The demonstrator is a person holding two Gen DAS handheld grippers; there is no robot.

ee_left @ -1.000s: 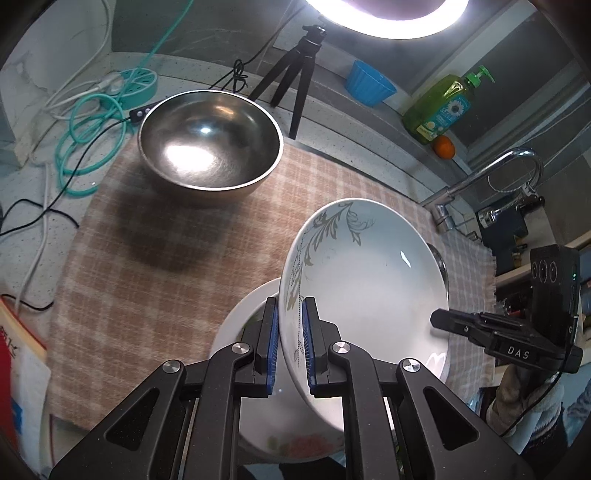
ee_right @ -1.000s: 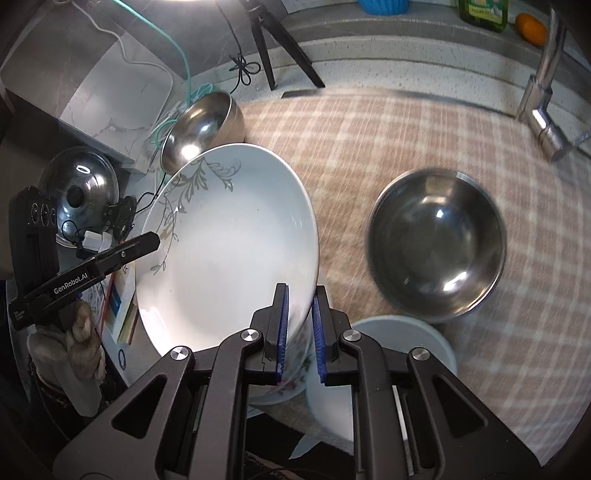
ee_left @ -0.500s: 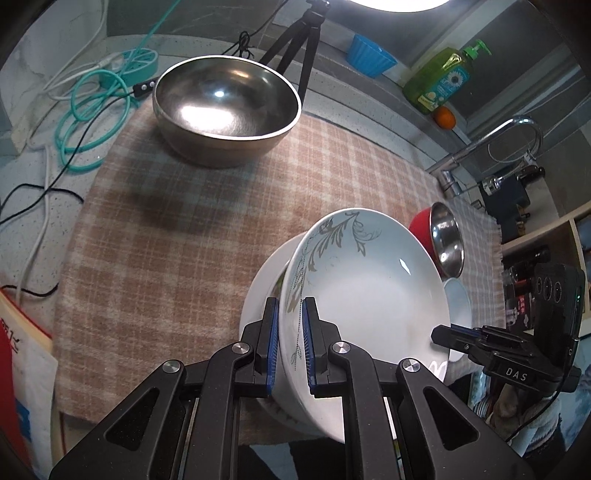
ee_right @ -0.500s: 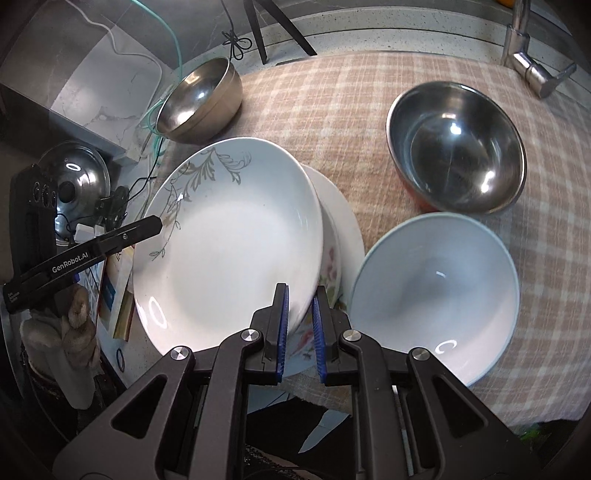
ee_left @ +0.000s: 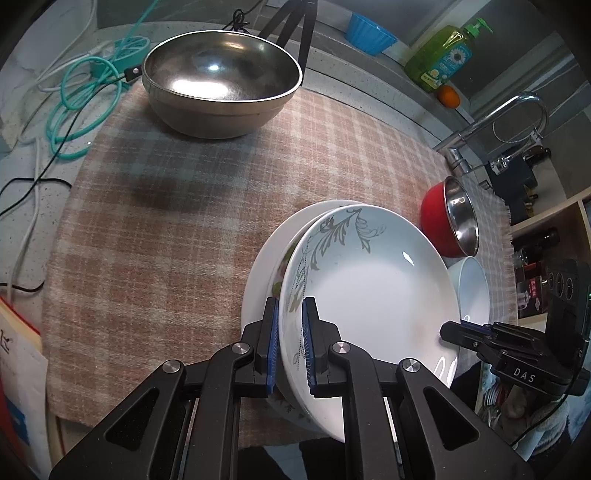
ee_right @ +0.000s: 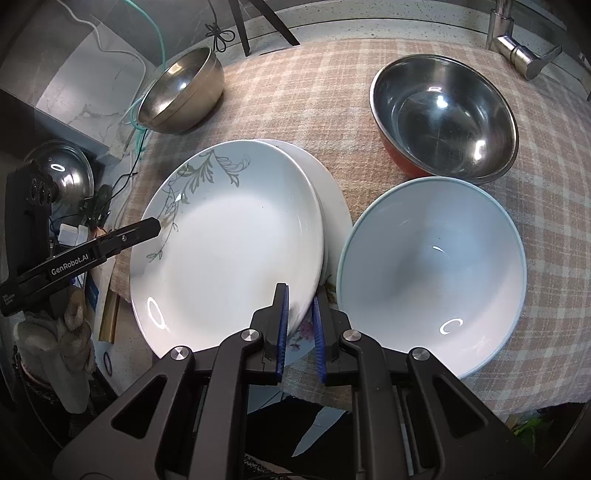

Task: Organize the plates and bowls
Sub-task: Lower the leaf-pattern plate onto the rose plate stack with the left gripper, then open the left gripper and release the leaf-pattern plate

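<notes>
Both tongs (ee_left: 290,345) (ee_right: 300,328) clamped on leaf-patterned plate (ee_right: 229,243)

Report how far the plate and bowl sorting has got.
Done: one white plate lies on the checked cloth as the base of a stack. In hand: the left gripper and right gripper both clamp the leaf-pattern plate, tilted over it. Left: the pale blue bowl, the red bowl and the steel bowl stand unstacked.

Checked cloth (ee_left: 177,206) covers the bench. Tripod legs (ee_left: 295,26) stand just past its far edge. Teal cable coil (ee_left: 77,107) lies off its far left corner. Green soap bottle (ee_left: 443,55), orange fruit (ee_left: 448,96) and blue cup (ee_left: 369,35) sit beyond it on the ledge; faucet (ee_left: 498,118) at its right.
</notes>
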